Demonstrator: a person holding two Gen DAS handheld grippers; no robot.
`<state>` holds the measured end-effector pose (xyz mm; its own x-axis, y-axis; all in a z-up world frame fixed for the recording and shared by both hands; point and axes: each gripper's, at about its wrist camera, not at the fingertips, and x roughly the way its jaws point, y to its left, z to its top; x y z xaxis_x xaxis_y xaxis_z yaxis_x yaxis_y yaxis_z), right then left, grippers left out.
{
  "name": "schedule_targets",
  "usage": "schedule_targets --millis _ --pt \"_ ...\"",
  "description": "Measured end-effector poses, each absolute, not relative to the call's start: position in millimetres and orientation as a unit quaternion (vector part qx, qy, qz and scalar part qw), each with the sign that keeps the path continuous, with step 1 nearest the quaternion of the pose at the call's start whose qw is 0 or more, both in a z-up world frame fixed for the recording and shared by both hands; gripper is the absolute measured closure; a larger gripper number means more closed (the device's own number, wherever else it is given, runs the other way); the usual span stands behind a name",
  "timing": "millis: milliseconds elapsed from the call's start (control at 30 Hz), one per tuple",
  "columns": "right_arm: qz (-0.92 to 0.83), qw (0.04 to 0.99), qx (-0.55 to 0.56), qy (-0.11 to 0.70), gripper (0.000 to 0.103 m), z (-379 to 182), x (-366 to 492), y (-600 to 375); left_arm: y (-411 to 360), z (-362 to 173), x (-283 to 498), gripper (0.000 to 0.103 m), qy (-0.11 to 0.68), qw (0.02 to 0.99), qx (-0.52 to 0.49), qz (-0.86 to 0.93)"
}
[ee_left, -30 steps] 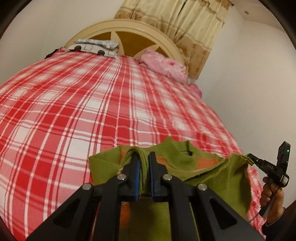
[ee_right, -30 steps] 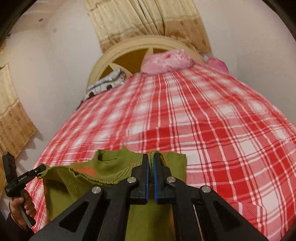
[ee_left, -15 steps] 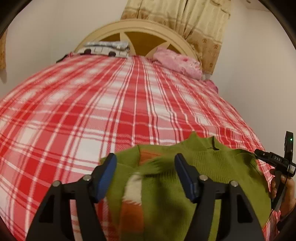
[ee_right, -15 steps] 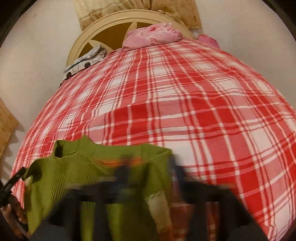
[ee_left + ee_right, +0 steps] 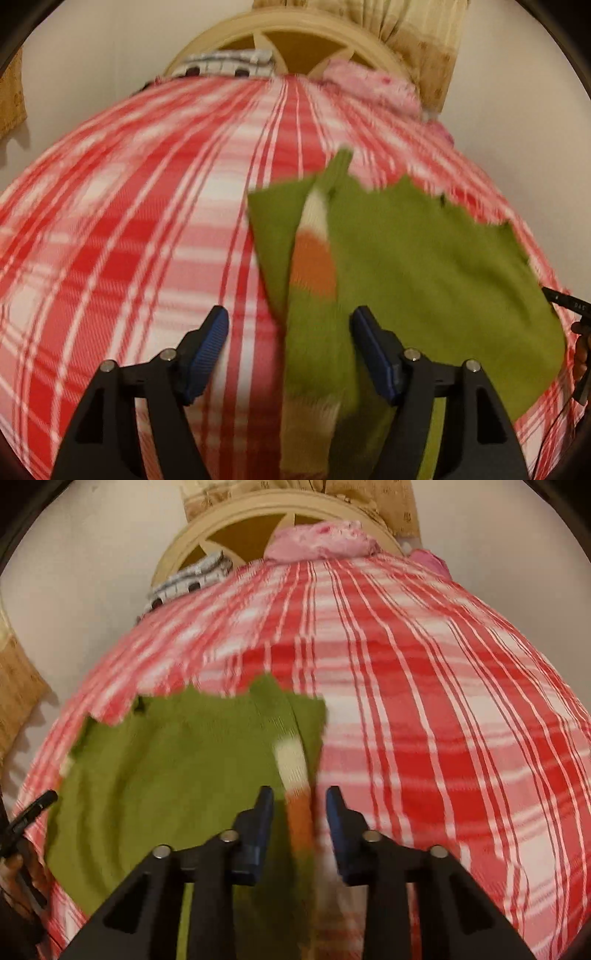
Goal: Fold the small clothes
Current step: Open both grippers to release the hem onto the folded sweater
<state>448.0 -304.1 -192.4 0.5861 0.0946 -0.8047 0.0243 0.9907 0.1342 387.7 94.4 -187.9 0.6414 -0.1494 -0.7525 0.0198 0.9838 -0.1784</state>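
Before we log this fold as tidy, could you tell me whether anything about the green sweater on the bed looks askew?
Yes: the green sweater lies flat on the red plaid bedspread, but its striped sleeve runs slantwise over the body, the cuff poking past the top edge. Motion blur hides finer wrinkles.

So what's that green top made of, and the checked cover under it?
The green top looks like knitted wool or acrylic: matte and fuzzy, with orange and cream bands on the sleeve. The checked cover looks like thin woven cotton, matte, its red and white checks seemingly woven in. Motion blur leaves both uncertain.
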Motion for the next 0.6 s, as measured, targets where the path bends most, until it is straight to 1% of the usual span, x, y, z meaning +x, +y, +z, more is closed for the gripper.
schedule_targets --millis 33,133,200,300,333,400,500,600 --pt "0.019 0.882 0.066 0.467 0.077 -201 445 -306 94 -189 385 0.031 0.421 0.902 -0.078 -0.046" --pt "0.011 0.887 0.067 0.457 0.077 -198 433 -312 94 -184 378 0.03 0.417 0.905 -0.074 -0.038" --pt "0.02 0.89 0.093 0.447 0.076 -189 423 -316 95 -186 374 0.024 0.419 0.904 -0.073 -0.029" --pt "0.04 0.892 0.107 0.437 0.076 -181 406 -310 97 -192 365 0.023 0.425 0.901 -0.083 -0.029" --pt "0.052 0.893 0.101 0.437 0.075 -181 400 -304 98 -192 361 0.021 0.423 0.902 -0.081 -0.026" --pt "0.06 0.892 0.071 0.443 0.075 -186 390 -289 100 -192 356 0.014 0.421 0.903 -0.08 -0.017" --pt "0.027 0.881 0.016 0.471 0.075 -204 376 -280 104 -191 351 0.014 0.418 0.903 -0.093 -0.025" --pt "0.025 0.884 0.018 0.467 0.074 -201 364 -283 107 -180 345 0.014 0.402 0.911 -0.088 -0.026"
